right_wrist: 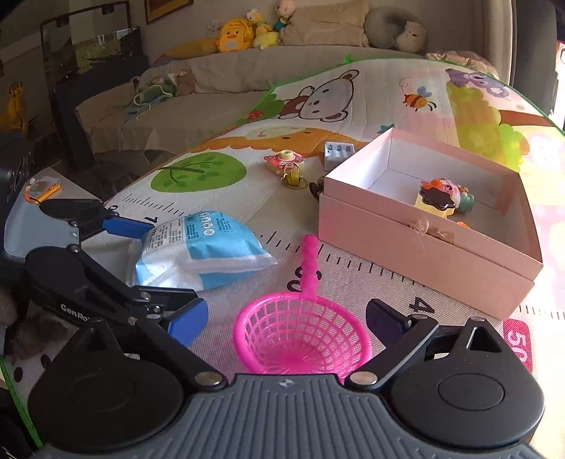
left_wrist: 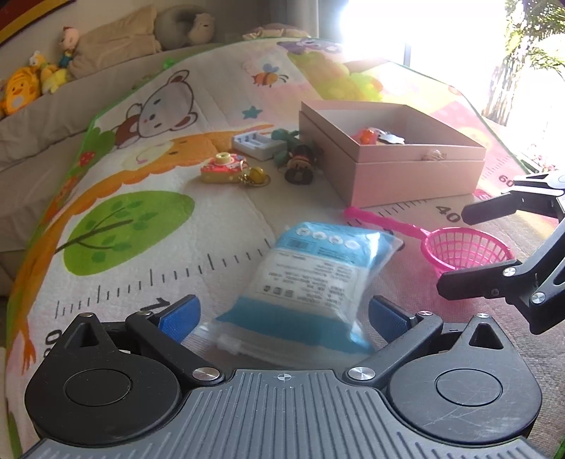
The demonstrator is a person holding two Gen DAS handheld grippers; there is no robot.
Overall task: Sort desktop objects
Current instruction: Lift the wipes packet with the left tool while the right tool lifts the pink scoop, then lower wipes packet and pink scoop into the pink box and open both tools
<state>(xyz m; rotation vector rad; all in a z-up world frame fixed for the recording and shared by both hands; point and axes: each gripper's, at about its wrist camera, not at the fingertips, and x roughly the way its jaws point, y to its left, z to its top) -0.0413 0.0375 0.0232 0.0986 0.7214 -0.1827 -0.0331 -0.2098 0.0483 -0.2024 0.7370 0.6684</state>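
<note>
A blue-and-white plastic packet [left_wrist: 303,279] [right_wrist: 201,250] lies on the cartoon play mat [left_wrist: 141,247]. My left gripper [left_wrist: 282,316] [right_wrist: 166,261] stands open around it, its blue pads [left_wrist: 180,317] just off the packet's sides. A pink toy scoop net [right_wrist: 303,332] [left_wrist: 466,247] rests on the mat with its handle pointing away. My right gripper [right_wrist: 286,321] [left_wrist: 452,251] is open wide with the net's basket between its fingers and no visible squeeze. An open pink box [right_wrist: 423,261] [left_wrist: 406,173] sits beyond, with a few small toys [right_wrist: 441,199] inside.
Left of the box lie a pink toy camera [left_wrist: 222,167] [right_wrist: 284,160], a brass bell keychain [left_wrist: 256,176], a grey moulded tray [left_wrist: 254,143] and a brown figure [left_wrist: 300,166]. A sofa with plush toys [right_wrist: 236,33] runs behind the mat. A dark cabinet [right_wrist: 91,70] stands far left.
</note>
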